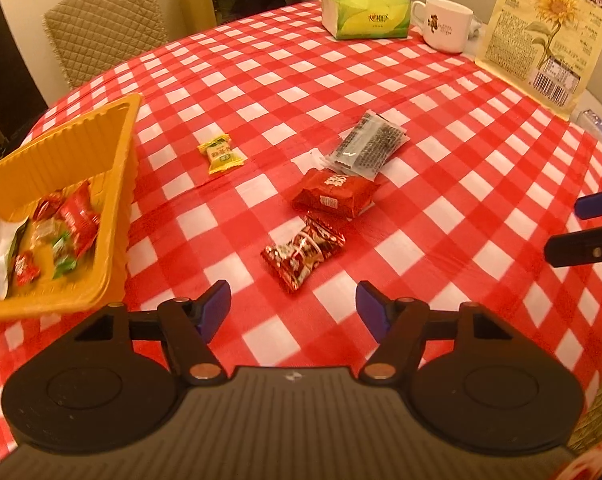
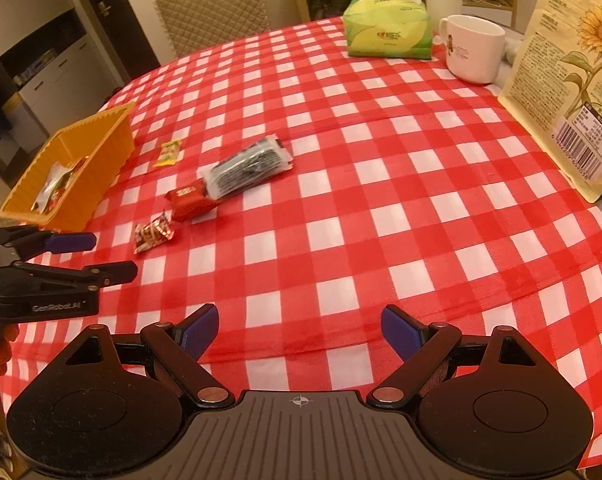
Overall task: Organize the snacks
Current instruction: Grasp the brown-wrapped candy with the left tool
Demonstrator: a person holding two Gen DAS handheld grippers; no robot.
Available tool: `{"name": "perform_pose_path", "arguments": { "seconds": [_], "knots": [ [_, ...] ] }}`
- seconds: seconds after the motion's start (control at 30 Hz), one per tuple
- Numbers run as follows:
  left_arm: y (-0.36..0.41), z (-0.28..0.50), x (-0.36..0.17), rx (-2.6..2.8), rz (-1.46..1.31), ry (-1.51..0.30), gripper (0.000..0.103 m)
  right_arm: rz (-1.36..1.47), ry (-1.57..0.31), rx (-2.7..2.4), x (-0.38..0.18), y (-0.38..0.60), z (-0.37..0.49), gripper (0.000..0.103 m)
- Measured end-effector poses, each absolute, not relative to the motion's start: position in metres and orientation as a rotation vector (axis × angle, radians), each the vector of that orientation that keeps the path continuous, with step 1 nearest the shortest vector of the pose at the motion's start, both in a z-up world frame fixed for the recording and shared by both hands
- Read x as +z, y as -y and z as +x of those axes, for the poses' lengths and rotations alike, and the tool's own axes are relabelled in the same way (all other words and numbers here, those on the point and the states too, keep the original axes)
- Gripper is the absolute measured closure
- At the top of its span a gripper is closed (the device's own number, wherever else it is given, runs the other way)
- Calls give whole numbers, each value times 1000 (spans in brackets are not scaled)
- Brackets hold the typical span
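An orange basket (image 1: 121,152) (image 2: 101,140) at the table's left holds several wrapped snacks (image 1: 53,236). Loose on the checked cloth lie a yellow candy (image 1: 221,153) (image 2: 169,153), a clear pack of dark seeds (image 1: 367,145) (image 2: 247,168), a red packet (image 1: 335,193) (image 2: 189,200) and a shiny red-and-white candy (image 1: 303,252) (image 2: 153,233). My left gripper (image 1: 293,306) (image 2: 113,256) is open and empty, just short of the shiny candy. My right gripper (image 2: 299,330) (image 1: 561,226) is open and empty over bare cloth to the right.
A green tissue pack (image 1: 365,10) (image 2: 389,30), a white mug (image 1: 447,24) (image 2: 475,48) and a tall sunflower-seed bag (image 1: 545,32) (image 2: 573,80) stand at the far right. A padded chair (image 1: 101,20) (image 2: 213,4) stands behind the table, shelves beyond.
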State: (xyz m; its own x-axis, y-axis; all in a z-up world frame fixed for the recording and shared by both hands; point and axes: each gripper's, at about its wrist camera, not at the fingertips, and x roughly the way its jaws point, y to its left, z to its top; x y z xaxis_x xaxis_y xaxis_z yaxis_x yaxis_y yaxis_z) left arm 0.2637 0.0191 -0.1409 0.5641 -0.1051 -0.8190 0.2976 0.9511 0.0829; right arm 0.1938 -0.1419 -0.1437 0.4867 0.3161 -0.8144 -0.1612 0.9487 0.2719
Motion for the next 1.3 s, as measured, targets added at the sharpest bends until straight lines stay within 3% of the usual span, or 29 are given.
{"name": "perform_pose_path", "arguments": {
  "seconds": [0.27,0.53,0.9,1.3],
  "knots": [
    [-15,293,-153,-273,257,-956,40,186,-1037,243,-147,145,202,15],
    [-20,312,-157,-286,250,-979,50,199,-1050,217,-149,146,207,15],
    [-19,314,-155,-335,195,-998,83,191,-1047,227,-148,141,214,15],
    [-28,296,-143,-315,142,-973,84,180,-1019,273,-143,135,218,15]
  ]
}}
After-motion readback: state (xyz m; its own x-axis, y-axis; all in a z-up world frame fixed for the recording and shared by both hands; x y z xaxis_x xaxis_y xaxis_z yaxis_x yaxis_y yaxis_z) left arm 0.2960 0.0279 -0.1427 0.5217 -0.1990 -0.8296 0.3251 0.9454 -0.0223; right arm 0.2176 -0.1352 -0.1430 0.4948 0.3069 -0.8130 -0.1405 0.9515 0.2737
